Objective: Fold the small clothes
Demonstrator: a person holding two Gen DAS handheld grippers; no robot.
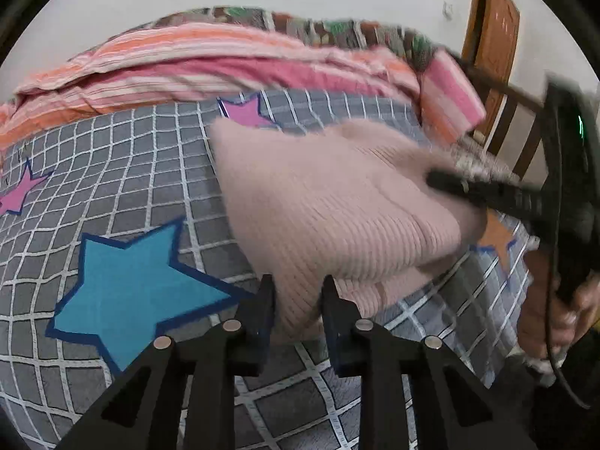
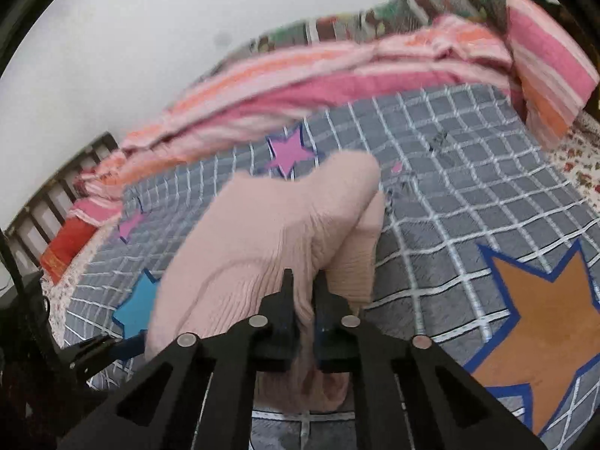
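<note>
Pink ribbed garment [image 1: 330,206] is pinched between both tools, left tool [image 1: 298,296] clamped on one corner, right tool [image 2: 303,292] on another, raised above the checked bed cover [image 1: 142,172].

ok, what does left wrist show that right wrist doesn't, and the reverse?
Left wrist only: door, the person's hand on the right gripper, most of the blue star. Right wrist only: the whole orange star, red item by the bed rail. Both: pink knit pinched by both grippers, left gripper, grid sheet, striped blanket.
</note>
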